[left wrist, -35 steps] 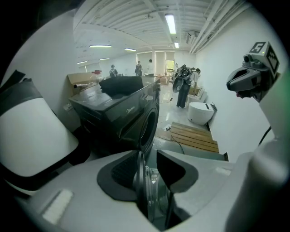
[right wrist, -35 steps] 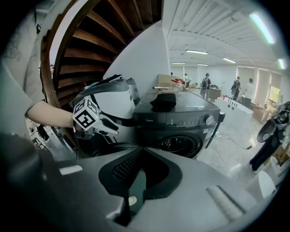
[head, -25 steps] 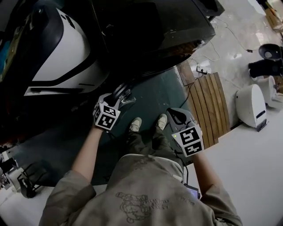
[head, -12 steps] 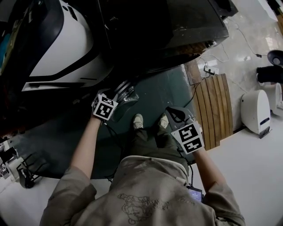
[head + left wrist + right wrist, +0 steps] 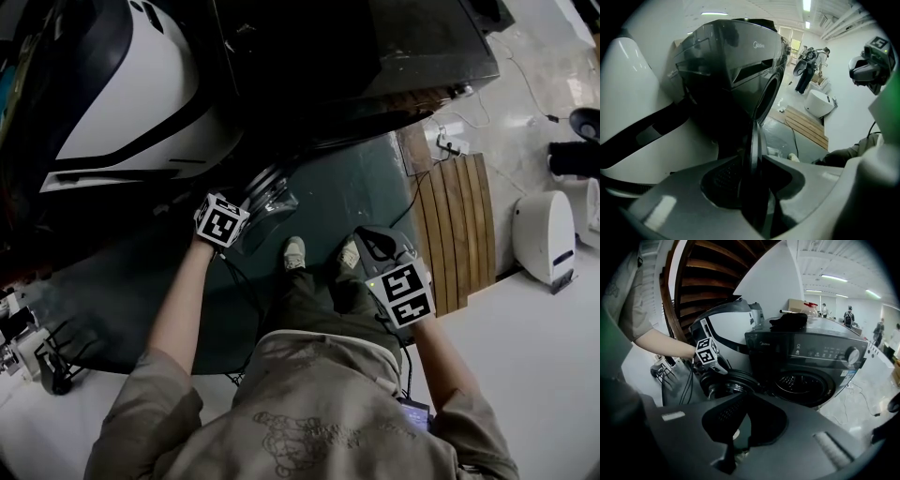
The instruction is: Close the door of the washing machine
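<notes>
A dark grey front-loading washing machine [image 5: 375, 56] stands beside a big white curved shell with black stripes [image 5: 131, 84]. On the floor before them lies a dark green mat [image 5: 347, 197], with a slatted wooden board [image 5: 459, 225] at its right. The machine's round glass-centred door [image 5: 729, 380] hangs swung open to the left of the drum mouth [image 5: 804, 383]. The left gripper [image 5: 246, 208] pinches the door's thin rim. The right gripper [image 5: 745, 397] hovers above the mat, near the person's shoes, jaws together on nothing.

The head view's top edge cuts off the washing machine [image 5: 394, 47]. The left gripper [image 5: 261, 194] apparently hides most of the door [image 5: 283, 210].
</notes>
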The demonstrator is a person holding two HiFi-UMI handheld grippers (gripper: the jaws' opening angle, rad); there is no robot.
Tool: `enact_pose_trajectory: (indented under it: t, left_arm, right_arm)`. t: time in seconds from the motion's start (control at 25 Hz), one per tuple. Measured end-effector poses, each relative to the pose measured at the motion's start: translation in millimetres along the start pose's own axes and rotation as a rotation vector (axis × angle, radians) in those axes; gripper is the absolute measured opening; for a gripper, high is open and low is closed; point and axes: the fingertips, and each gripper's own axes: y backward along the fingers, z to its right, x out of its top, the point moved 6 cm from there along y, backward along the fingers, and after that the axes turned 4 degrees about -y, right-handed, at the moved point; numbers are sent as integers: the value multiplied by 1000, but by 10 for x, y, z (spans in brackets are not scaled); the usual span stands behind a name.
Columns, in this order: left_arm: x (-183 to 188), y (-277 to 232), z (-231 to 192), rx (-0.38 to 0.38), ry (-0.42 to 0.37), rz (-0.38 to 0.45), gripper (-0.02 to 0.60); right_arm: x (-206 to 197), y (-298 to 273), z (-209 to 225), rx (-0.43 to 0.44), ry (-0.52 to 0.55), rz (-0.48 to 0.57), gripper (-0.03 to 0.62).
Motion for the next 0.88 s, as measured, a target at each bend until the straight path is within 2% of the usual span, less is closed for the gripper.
enact_pose_trajectory:
  t: [0.16, 0.28, 0.4, 0.64, 0.76, 0.88]
  left_arm:
    - [16, 17, 2, -59, 33, 1, 132]
    - [-7, 34, -2, -44, 85, 11, 132]
    - [-16, 34, 31, -19, 109, 14, 134]
    - [-19, 31, 125, -58, 141, 37, 130]
    - [-36, 15, 182, -72, 197, 58, 129]
    - [-52, -31, 254, -95, 285, 44, 129]
  right_arm:
    - [-32, -7, -32, 11, -29, -3, 29]
    - [-18, 3, -58, 23, -59, 9, 28]
    - [4, 43, -8, -1, -73, 24, 29]
    - [-8, 166, 78, -37, -91, 39, 28]
    - [-47, 263, 126, -62, -118, 52, 29]
    - [-112, 360, 145, -84, -141, 58, 29]
